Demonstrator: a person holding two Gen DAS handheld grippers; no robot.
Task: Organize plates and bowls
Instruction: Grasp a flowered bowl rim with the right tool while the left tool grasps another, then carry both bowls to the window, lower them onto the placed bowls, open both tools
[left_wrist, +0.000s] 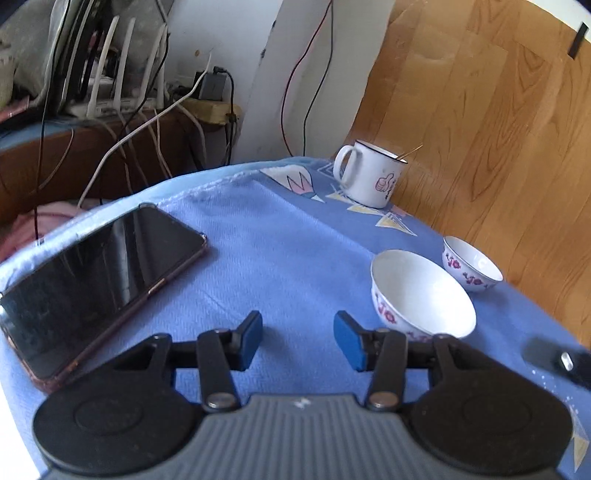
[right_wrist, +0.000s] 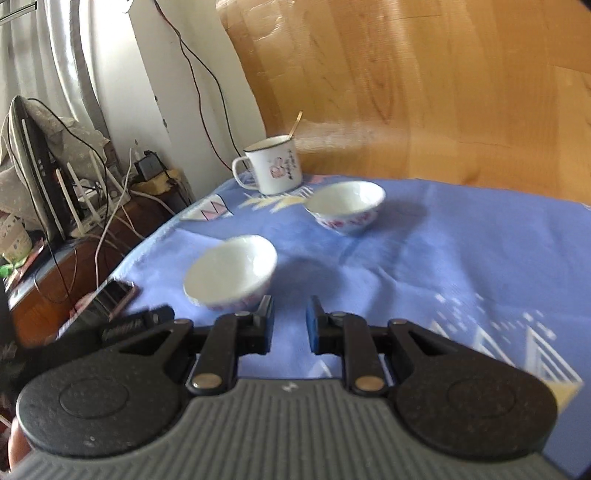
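We see two small white bowls with red flower prints standing upright on the blue cloth that covers the surface (left_wrist: 288, 258). The near bowl (left_wrist: 421, 295) sits just ahead of our left tongs (left_wrist: 297, 341), off to their right side; the far bowl (left_wrist: 471, 267) stands just beside it, close to the cloth's right edge, the two apart by a narrow gap. From the right wrist view the near bowl (right_wrist: 231, 273) lies just ahead and left of our right tongs (right_wrist: 290, 325), and the far bowl (right_wrist: 347, 206) stands farther back, near the mug (right_wrist: 273, 168).

Left tongs: blue pads spread apart, nothing between them. Right tongs: pads also apart with a narrower gap, holding nothing.

The mug (left_wrist: 369, 173), white enamel with a dark rim and a thin stick poking out, stands at the far corner of the cloth. A dark phone (left_wrist: 99, 284) lies flat along the left edge. Right wrist view is somewhat blurred.
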